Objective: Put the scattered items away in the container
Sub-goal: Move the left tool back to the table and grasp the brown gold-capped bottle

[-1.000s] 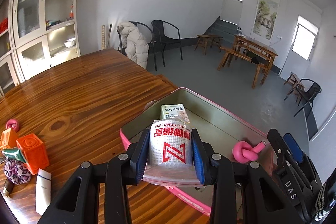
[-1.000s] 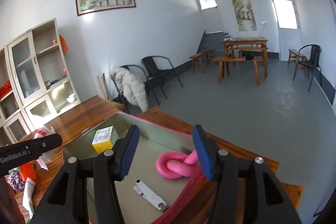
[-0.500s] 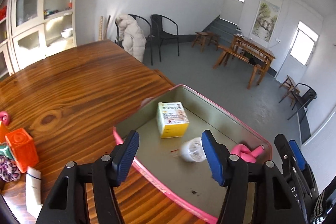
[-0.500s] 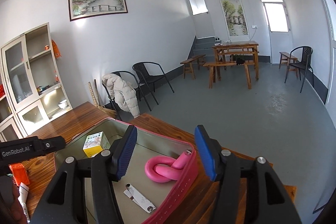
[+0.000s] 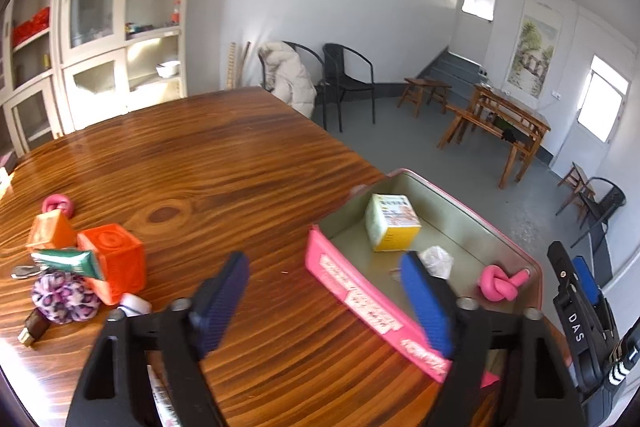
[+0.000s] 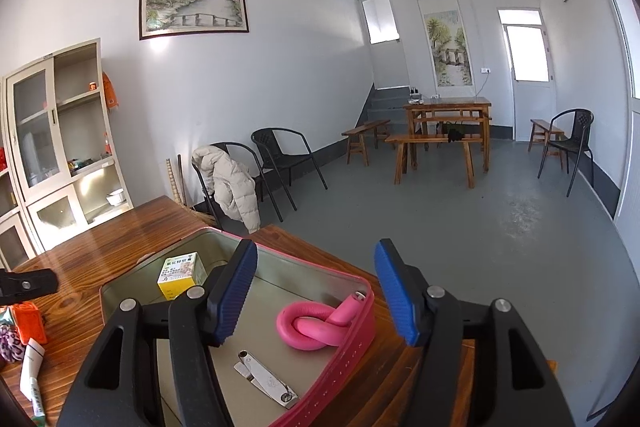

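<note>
The pink tin (image 5: 352,291) with a grey inside stands on the wooden table. In it lie a yellow box (image 5: 394,227), a white packet (image 5: 438,261) and a pink knotted cord (image 5: 500,281). My left gripper (image 5: 324,307) hangs over the table by the tin's near wall, its jaws opening with nothing gripped. In the right wrist view, my right gripper (image 6: 316,293) hovers over the tin's rim (image 6: 352,347), above the pink cord (image 6: 316,325). Its jaws are opening too and hold nothing. A metal clipper (image 6: 266,379) lies below it.
Loose things lie at the table's left: two orange cubes (image 5: 116,259), a green tube (image 5: 66,261), a purple spotted pompom (image 5: 64,297), a small pink knot (image 5: 59,205) and a white tube (image 5: 134,303). Beyond the table's far edge stand black chairs (image 5: 348,83).
My left gripper let go of the white packet, which now lies in the tin, then opened wide and drew back left over the table. The right gripper widened a little.
</note>
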`<state>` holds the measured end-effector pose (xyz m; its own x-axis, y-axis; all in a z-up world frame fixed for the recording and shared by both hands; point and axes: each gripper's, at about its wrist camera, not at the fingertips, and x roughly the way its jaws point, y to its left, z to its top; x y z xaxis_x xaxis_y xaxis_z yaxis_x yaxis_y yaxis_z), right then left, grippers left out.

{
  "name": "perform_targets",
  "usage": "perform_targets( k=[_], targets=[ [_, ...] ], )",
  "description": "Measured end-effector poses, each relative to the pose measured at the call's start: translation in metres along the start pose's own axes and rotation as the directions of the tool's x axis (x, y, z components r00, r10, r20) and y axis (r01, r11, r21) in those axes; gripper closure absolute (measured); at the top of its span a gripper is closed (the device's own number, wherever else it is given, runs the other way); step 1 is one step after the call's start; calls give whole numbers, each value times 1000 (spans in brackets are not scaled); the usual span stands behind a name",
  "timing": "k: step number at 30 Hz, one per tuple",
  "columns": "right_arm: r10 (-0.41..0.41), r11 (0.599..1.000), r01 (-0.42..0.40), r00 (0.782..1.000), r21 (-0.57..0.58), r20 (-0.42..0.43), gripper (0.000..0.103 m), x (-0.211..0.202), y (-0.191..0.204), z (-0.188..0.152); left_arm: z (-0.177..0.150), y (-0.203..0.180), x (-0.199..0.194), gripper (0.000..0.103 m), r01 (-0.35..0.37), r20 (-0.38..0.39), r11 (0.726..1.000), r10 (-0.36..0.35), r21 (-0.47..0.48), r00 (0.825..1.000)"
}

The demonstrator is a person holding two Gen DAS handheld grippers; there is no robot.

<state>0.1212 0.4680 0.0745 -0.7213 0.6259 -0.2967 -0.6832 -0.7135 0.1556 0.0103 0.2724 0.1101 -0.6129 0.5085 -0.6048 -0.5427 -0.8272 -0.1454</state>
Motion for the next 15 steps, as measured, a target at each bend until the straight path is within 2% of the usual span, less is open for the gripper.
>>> perform_targets(
  k=[7, 12, 15],
  targets=[
    [-32, 999, 33, 999, -39, 35, 37, -7, 11, 0, -10, 60, -34, 18, -88, 29, 994, 90, -67, 996],
    [-46, 996, 52, 996, -69, 80, 30, -19, 21, -2, -27, 114, -58, 18, -175, 16, 978, 177, -112, 984],
    [-7, 998, 11, 998, -65, 66, 30, -27, 33, 3, -39, 149, -73, 18, -231, 7, 961, 235, -152, 972]
  ],
)
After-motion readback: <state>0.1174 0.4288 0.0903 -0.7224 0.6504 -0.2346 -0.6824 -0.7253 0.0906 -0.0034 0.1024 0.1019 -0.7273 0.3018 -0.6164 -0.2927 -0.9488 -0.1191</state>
